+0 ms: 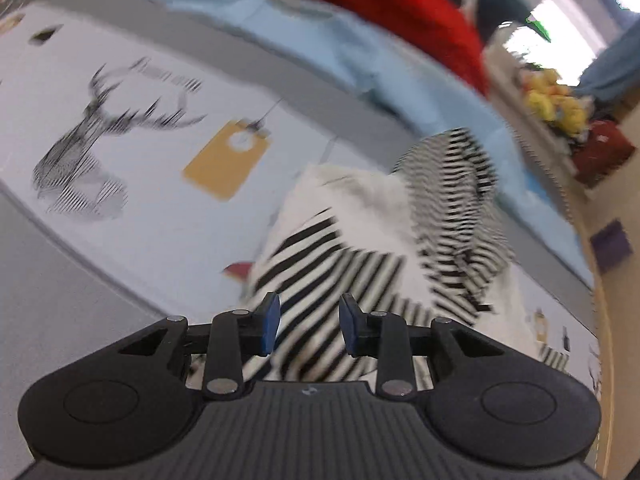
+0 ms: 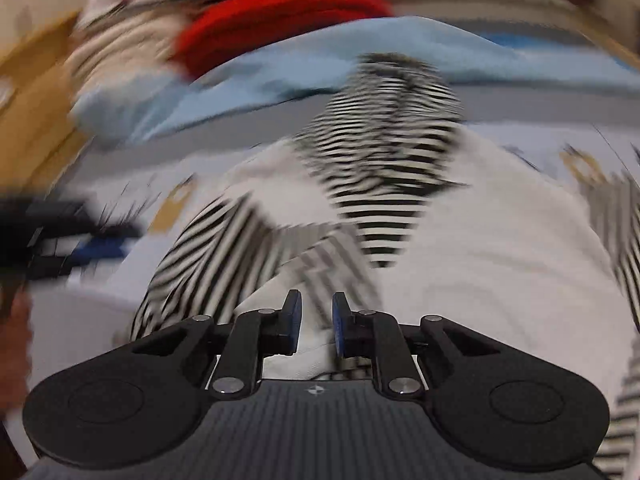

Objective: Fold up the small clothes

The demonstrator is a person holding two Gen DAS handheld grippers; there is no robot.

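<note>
striped garment (image 1: 320, 264), left tongs (image 1: 308, 324) apart

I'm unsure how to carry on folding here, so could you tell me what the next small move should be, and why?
Probably close the right gripper on the fold of the striped garment rising between its blue pads. Its jaws stand narrowly apart with cloth in the gap, not clearly pinched, while the left gripper hangs open above the stripes, holding nothing.

Striped black-and-white garment (image 1: 360, 240), crumpled, on tablecloth
</note>
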